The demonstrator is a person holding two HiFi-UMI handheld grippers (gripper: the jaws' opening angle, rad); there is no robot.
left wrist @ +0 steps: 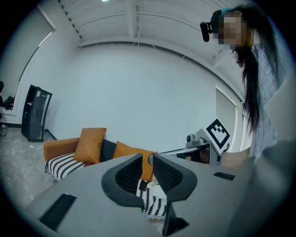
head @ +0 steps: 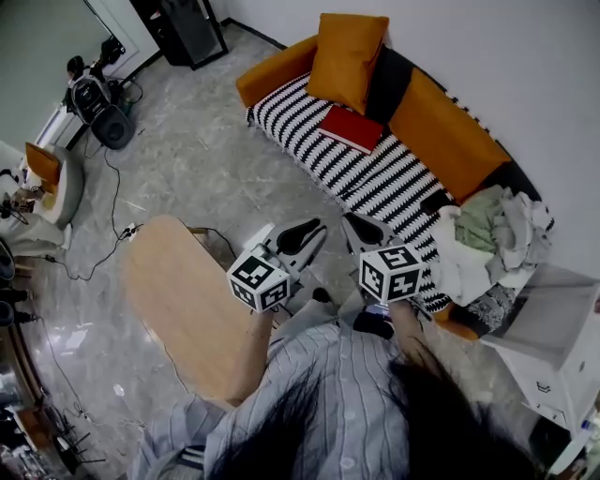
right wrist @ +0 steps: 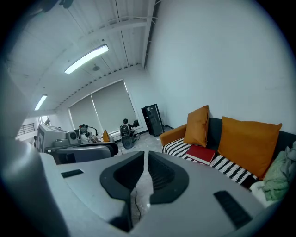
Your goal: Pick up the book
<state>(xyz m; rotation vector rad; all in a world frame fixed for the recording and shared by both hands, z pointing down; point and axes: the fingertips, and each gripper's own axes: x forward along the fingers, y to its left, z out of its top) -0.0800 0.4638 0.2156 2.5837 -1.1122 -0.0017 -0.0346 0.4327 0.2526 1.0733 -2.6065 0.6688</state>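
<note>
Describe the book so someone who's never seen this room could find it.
Find the orange-and-black sofa. On its black-and-white striped seat, in front of the upright orange cushion, lies the book. It is flat, closed and the only red thing there.

We count one red book (head: 351,128) and one striped sofa (head: 384,183) on the far side. The sofa carries two orange cushions, the far cushion (head: 349,52) and the right cushion (head: 450,131), and one heap of clothes (head: 492,234) at its right end. Near us we count one wooden table (head: 173,300) on the left and one white cabinet (head: 553,337) on the right. There are two grippers, the left gripper (left wrist: 148,157) and the right gripper (right wrist: 146,155), and two marker cubes, the left cube (head: 257,278) and the right cube (head: 391,272). Far left is one black box (head: 183,28). Overhead we count two strip lights, the right light (right wrist: 87,59) and the left light (right wrist: 40,102).
</note>
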